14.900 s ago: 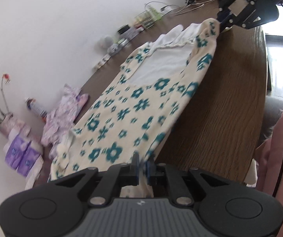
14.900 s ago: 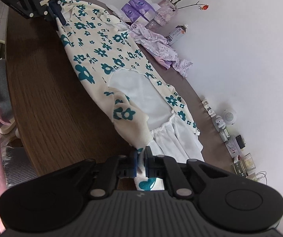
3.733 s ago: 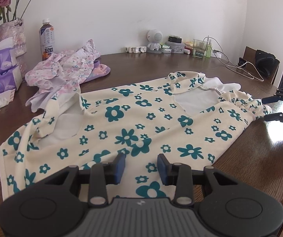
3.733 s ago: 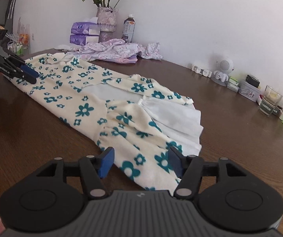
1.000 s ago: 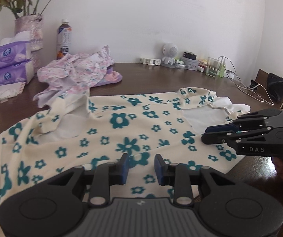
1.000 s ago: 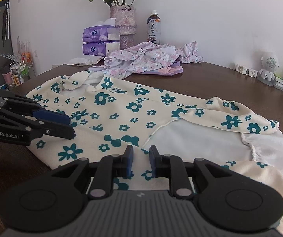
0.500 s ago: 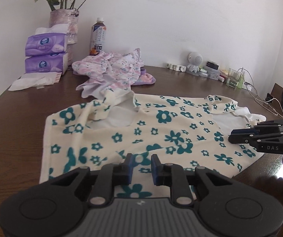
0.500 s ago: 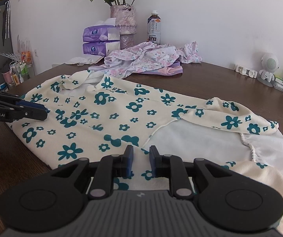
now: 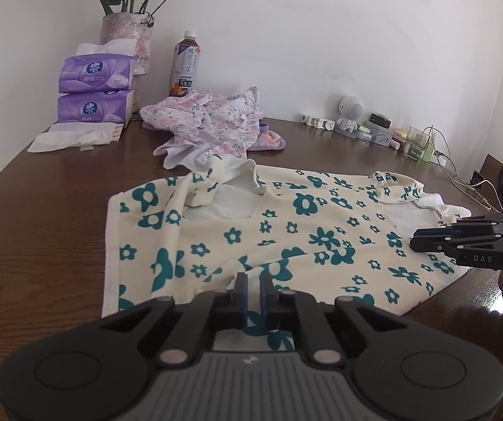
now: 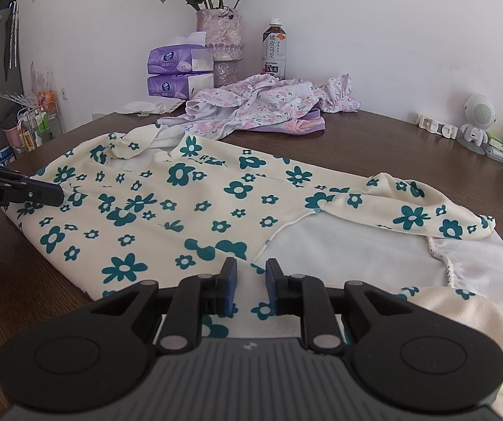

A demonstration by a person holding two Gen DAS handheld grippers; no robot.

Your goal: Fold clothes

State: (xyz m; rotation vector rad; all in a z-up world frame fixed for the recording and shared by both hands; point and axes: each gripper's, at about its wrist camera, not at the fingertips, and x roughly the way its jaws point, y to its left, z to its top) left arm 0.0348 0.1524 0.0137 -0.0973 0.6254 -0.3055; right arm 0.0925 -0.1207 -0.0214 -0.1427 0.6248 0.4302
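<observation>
While the cream flower-print fleece garment [image 9: 286,231] lies spread flat on the dark brown wooden table [image 9: 41,217], both tongs sit low at its near edge. Left tongs [image 9: 252,282]: jaws narrowly parted, a raised wrinkle of fabric between them; whether the pads actually pinch it, cannot tell. Right tongs [image 10: 250,273]: jaws a bit wider, released, cloth lying flat between the blue pads, not gripped. Far side of the table: purple tissue packs [image 9: 93,91], a crumpled pink floral garment [image 9: 213,122].

Risk, judged: the left may catch only the top layer, so a lift would peel the layers apart and skew the fold. Uneven grips would drag the cloth toward the table edge.
</observation>
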